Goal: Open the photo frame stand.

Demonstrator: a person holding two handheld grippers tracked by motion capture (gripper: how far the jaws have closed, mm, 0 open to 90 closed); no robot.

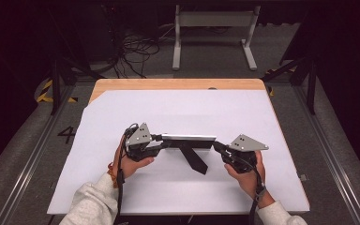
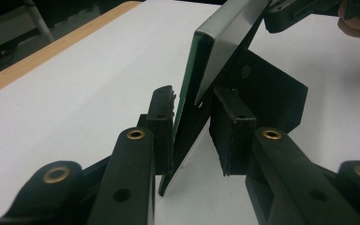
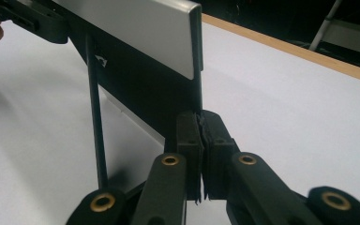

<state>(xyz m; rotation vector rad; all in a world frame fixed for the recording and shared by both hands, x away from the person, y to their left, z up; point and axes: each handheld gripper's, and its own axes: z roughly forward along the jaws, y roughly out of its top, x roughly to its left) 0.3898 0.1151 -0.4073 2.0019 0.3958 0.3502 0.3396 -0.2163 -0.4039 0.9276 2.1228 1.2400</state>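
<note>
Grippers both on the flat silver-faced panel with black kickstand [image 1: 187, 138], standing mid-table on the white sheet [image 1: 178, 112]. We see its long axis running left-right between them: left gripper [image 1: 158, 143] slightly open around one end, right gripper [image 1: 218, 146] clamped on the other.

White sheet [image 1: 178, 112] covers wooden table [image 1: 178, 84]; cables [image 1: 136, 51], white frame [image 1: 213, 21] beyond.

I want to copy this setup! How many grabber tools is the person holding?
2. The left gripper is at the picture frame's left end; the right gripper is at its right end, jaws shut on it.
</note>
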